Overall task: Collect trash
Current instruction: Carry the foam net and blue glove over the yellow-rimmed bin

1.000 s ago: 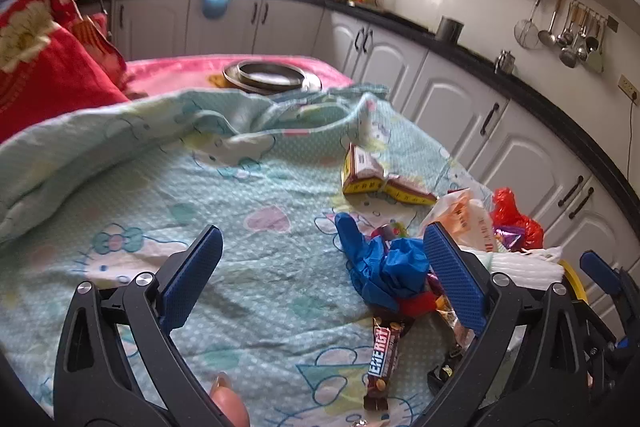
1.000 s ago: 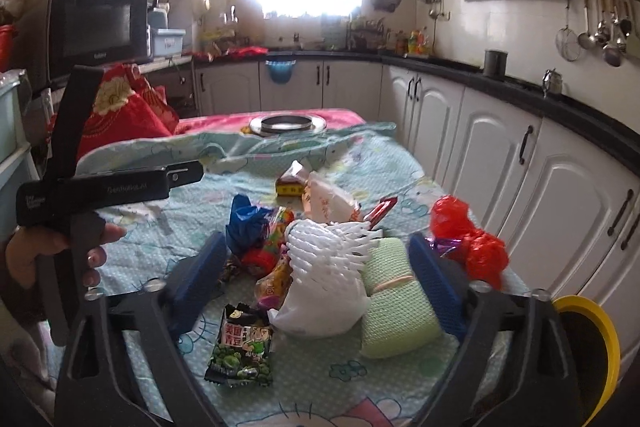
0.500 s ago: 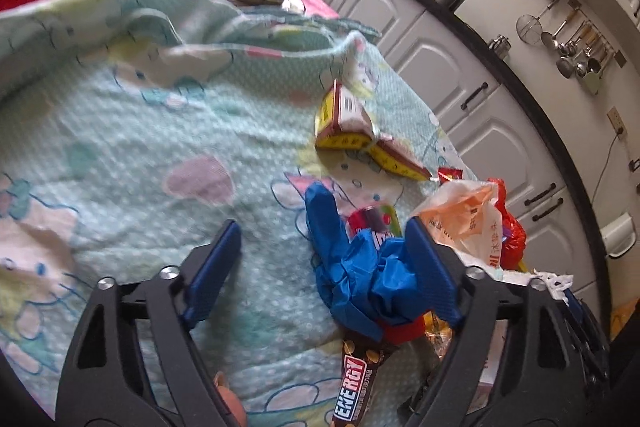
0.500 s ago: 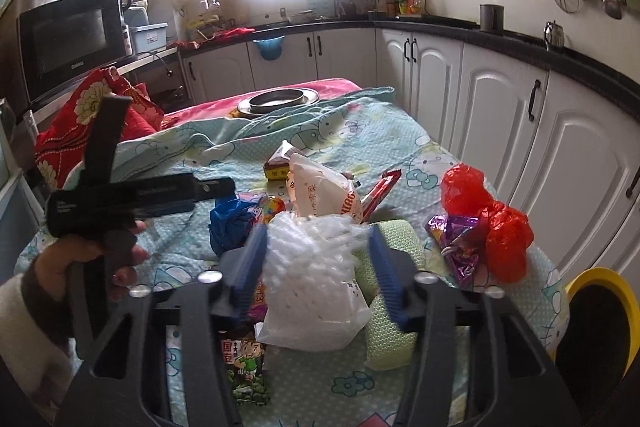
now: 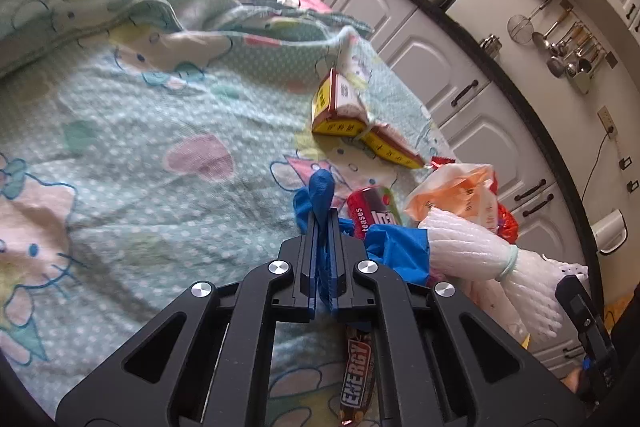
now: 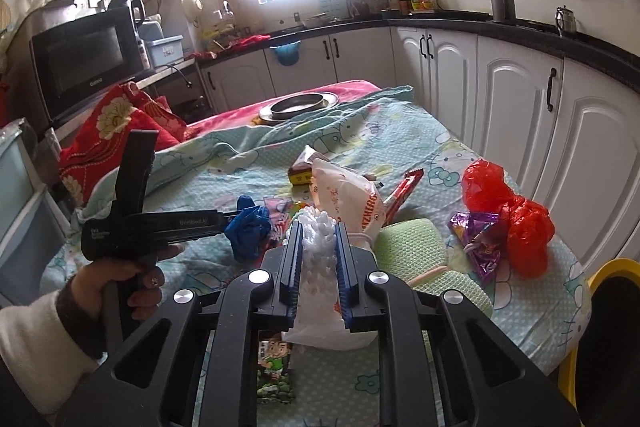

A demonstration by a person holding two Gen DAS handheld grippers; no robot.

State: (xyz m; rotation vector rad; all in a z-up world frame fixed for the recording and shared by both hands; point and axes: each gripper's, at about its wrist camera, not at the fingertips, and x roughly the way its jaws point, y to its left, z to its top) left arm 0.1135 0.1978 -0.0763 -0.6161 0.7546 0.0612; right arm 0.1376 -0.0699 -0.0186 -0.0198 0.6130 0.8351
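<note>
Crumpled blue glove point(image 5: 394, 247) pinched in left tongs point(image 5: 323, 227), white foam net point(image 6: 318, 239) between closing right tongs point(image 6: 318, 247)

- Left gripper point(image 5: 323, 227) clamps a crumpled blue glove point(image 5: 320, 193) on the patterned bedspread point(image 5: 140, 147).
- White foam netting point(image 5: 472, 247) lies beside it, near the bedspread's right edge.

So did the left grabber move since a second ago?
Yes. The left gripper tipped down and went forward over the tablecloth to the blue glove, which was off to its right before, and shut on it.
</note>
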